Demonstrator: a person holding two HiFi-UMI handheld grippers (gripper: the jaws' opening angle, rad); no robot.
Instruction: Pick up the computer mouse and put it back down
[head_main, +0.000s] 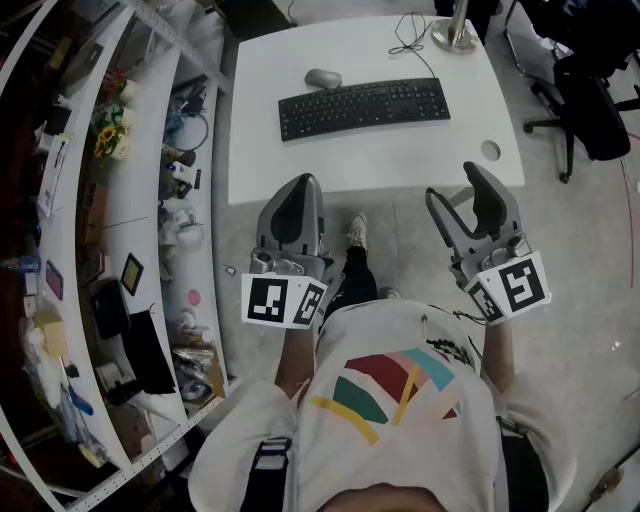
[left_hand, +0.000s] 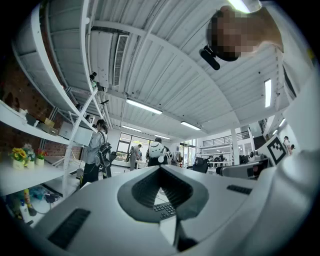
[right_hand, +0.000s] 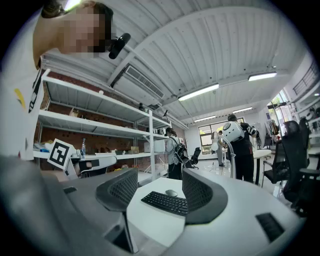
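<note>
A grey computer mouse (head_main: 323, 78) lies on the white table (head_main: 400, 150), just beyond the left end of a black keyboard (head_main: 362, 106). I hold both grippers short of the table's near edge, far from the mouse. My left gripper (head_main: 298, 186) has its jaws closed together with nothing in them; in the left gripper view, the left gripper (left_hand: 161, 172) shows only a sliver of keyboard (left_hand: 165, 209) through its gap. My right gripper (head_main: 455, 186) stands open and empty. Between the jaws of the right gripper (right_hand: 159, 182) I see the mouse (right_hand: 171, 193) and the keyboard (right_hand: 167, 202).
A lamp base (head_main: 453, 38) with a cable stands at the table's far edge, and a round port (head_main: 490, 150) sits near its right front corner. Cluttered white shelving (head_main: 130, 200) runs along the left. A black office chair (head_main: 590, 100) is at the right. People (right_hand: 176, 157) stand in the background.
</note>
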